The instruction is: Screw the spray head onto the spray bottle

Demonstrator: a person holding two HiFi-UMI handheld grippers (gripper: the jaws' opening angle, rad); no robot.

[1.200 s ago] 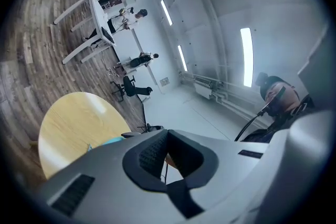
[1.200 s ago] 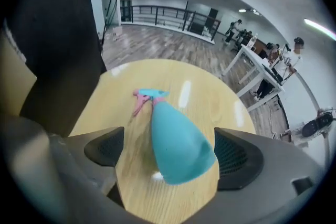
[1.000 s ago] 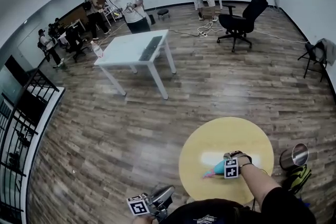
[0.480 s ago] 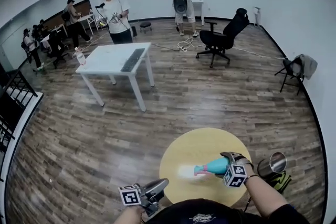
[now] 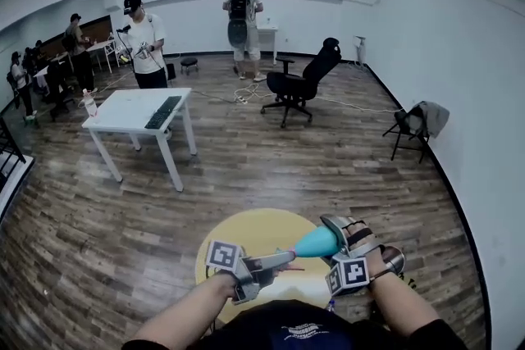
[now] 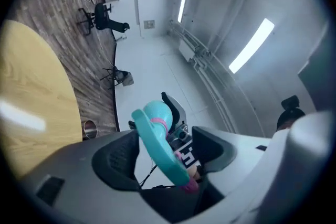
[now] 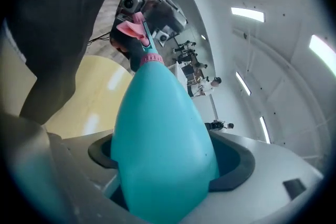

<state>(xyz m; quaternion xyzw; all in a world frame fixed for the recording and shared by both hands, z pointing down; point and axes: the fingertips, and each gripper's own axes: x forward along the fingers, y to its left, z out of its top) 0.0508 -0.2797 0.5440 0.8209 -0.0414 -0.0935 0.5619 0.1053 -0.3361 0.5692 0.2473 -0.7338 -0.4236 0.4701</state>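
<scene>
Gripping the teal spray bottle (image 7: 163,134) in my right gripper (image 5: 332,235) above the round yellow table's (image 5: 246,227) near edge, I am pointing its spray head (image 6: 160,139) between my left gripper's (image 5: 279,260) jaws, which have just been opening wide.

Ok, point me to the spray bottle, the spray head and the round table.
spray bottle (image 7: 163,139), right gripper view, on its teal body.
spray head (image 6: 159,147), left gripper view, on its teal trigger.
round table (image 5: 250,227), head view, on its bare yellow top.
</scene>
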